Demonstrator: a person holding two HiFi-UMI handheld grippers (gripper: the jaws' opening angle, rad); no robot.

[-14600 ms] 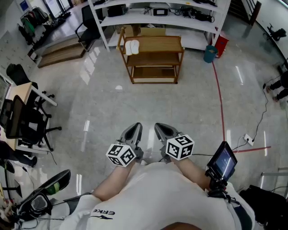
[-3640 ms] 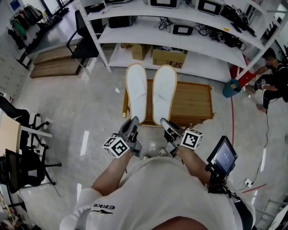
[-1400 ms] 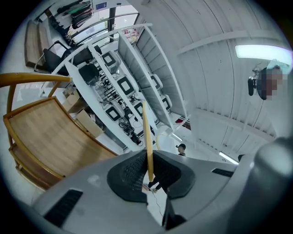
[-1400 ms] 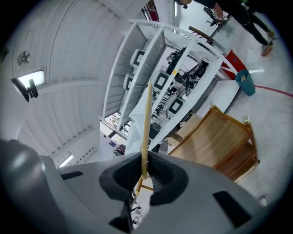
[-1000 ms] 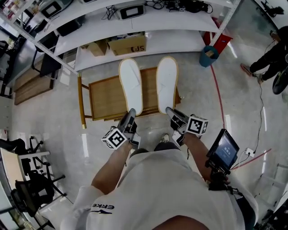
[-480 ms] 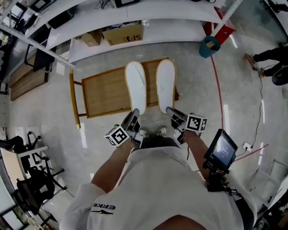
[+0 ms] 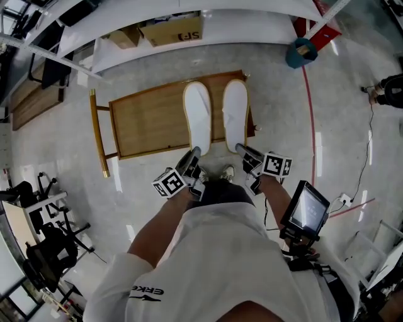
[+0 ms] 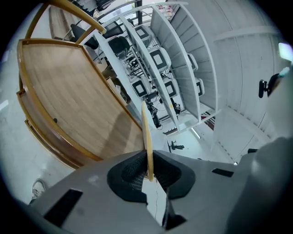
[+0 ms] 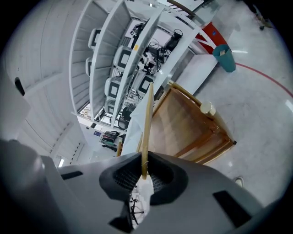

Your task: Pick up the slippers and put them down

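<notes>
Two white slippers with tan soles hang side by side over the right half of the wooden rack's top (image 7: 145, 122). My left gripper (image 7: 192, 156) is shut on the heel of the left slipper (image 7: 199, 116). My right gripper (image 7: 244, 151) is shut on the heel of the right slipper (image 7: 235, 113). In the left gripper view the left slipper (image 8: 145, 132) shows edge-on, its thin sole pinched between the black pads of the left gripper (image 8: 149, 171). The right gripper view shows the right slipper (image 9: 147, 123) the same way, clamped in the right gripper (image 9: 143, 172).
White shelving (image 7: 189, 12) runs behind the rack, with a cardboard box (image 7: 170, 30) under it. A teal bin (image 7: 301, 53) and a red floor line (image 7: 310, 119) lie to the right. Office chairs (image 7: 44, 245) stand at the left. The person's shoes (image 7: 227, 171) are by the rack's near edge.
Both grippers have sunk with the slippers toward the rack's top, and the slippers look smaller and closer to the wood. The grips have not changed.
</notes>
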